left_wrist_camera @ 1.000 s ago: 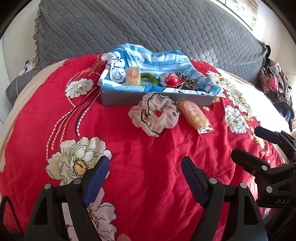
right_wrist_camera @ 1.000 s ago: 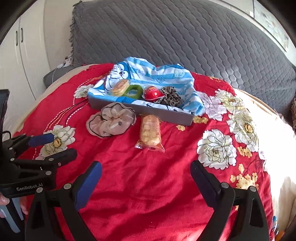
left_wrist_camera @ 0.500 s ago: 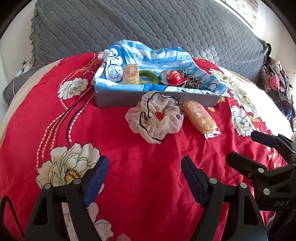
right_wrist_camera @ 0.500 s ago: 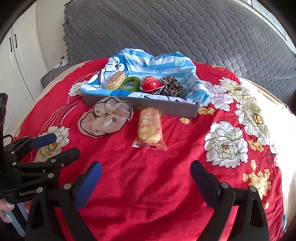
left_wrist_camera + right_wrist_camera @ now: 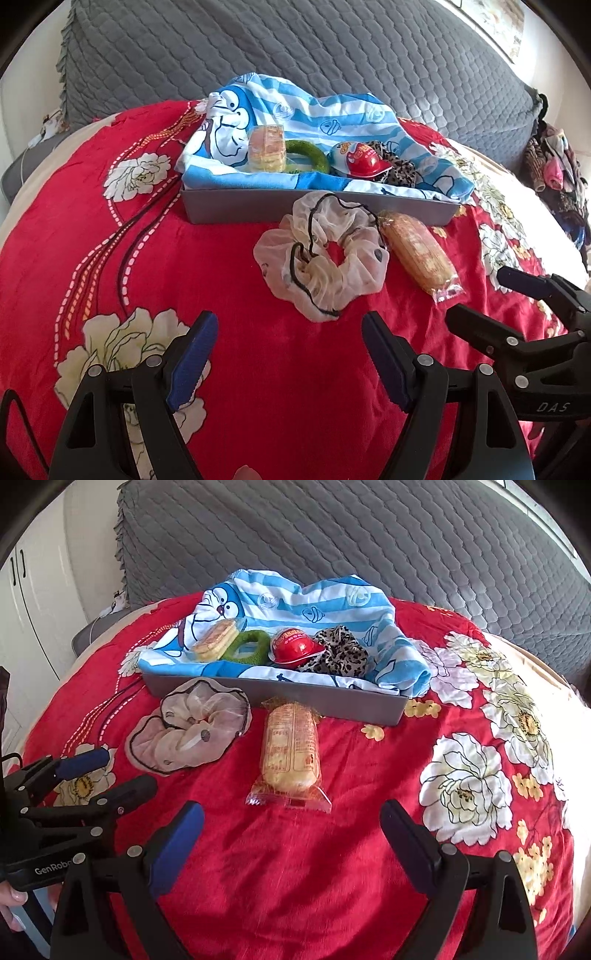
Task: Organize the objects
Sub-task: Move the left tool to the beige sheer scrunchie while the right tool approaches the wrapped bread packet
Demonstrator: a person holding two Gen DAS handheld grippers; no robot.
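Observation:
A cream sheer scrunchie (image 5: pixel 351 273) (image 5: pixel 184 734) with black edging lies on the red floral bedspread, just in front of a grey tray (image 5: pixel 236 210) (image 5: pixel 332 698). To its right lies a wrapped snack cake (image 5: pixel 417 254) (image 5: pixel 290 749). The tray is lined with a blue striped cartoon cloth. It holds a wrapped biscuit pack (image 5: pixel 266 151), a green ring (image 5: pixel 310 155), a red capsule toy (image 5: pixel 360 162) and a leopard scrunchie (image 5: pixel 343 651). My left gripper (image 5: pixel 288 332) (image 5: pixel 123 770) hovers open, short of the cream scrunchie. My right gripper (image 5: pixel 291 812) (image 5: pixel 480 295) hovers open, short of the snack cake.
A grey quilted headboard (image 5: pixel 295 48) rises behind the tray. A heap of clothes (image 5: pixel 554 173) sits at the far right. White cupboard doors (image 5: pixel 26 627) stand to the left of the bed. The bedspread (image 5: pixel 332 849) slopes down at its edges.
Both grippers have come forward and lower toward the scrunchie and the snack cake, which now look larger and nearer. Both stay open; nothing on the bed has moved.

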